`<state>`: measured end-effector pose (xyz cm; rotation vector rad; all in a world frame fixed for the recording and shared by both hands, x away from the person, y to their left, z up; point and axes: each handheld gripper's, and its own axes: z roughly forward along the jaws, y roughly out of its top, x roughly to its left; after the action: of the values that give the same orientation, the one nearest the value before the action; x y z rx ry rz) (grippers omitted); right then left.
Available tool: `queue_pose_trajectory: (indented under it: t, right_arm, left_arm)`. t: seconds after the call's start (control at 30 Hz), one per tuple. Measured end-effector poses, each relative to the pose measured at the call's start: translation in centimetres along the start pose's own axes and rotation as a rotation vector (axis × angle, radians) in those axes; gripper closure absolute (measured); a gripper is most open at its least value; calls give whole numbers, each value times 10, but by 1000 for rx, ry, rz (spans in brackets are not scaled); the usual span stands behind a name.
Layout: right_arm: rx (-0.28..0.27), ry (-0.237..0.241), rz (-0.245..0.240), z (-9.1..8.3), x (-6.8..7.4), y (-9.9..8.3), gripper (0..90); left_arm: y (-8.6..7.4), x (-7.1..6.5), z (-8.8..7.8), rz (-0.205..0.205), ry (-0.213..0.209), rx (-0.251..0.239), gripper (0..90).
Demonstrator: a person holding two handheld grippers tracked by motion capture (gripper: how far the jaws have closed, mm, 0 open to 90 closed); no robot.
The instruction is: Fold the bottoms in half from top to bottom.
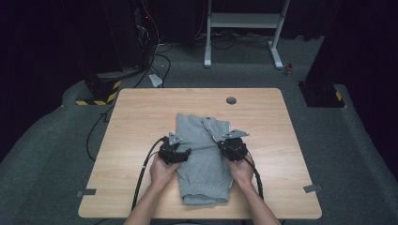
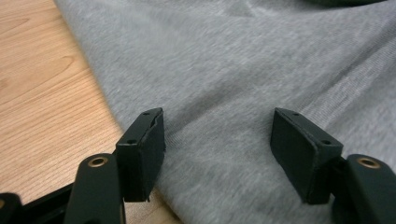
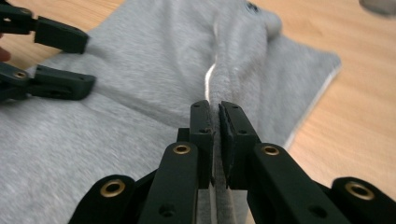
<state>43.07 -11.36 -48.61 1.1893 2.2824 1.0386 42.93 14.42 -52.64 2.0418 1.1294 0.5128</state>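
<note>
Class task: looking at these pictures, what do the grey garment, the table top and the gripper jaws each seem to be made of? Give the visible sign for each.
Grey garment: soft knitted fabric, probably cotton jersey or fleece; fine ribbed weave, matte, fuzzy surface.
Table top: wood or wood-look laminate; light grain lines, smooth finish.
Right gripper jaws: matte black, likely plastic with rubbery pads; brass-coloured rivets.

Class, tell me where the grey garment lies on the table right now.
In the high view the grey garment lies mid-table, reaching toward the near edge, between the left claw and the right claw, which pinches a fold of it.
</note>
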Motion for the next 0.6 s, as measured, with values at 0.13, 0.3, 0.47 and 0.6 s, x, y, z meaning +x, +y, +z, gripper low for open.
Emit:
queue_pose_trajectory:
  t: [0.13, 0.3, 0.47, 0.6]
  right_arm:
    - [44, -15, 13, 6, -8, -10, 808]
    - [57, -35, 16, 3, -18, -17, 835]
    - [58, -66, 74, -1, -34, -18, 826]
    - [98, -96, 71, 0, -37, -20, 697]
  left_arm:
    - [0, 0, 0, 2, -1, 0, 351]
    - [0, 0, 0, 1, 0, -1, 351]
    - [0, 0, 0, 3, 1, 0, 351]
    - [0, 0, 0, 3, 1, 0, 351]
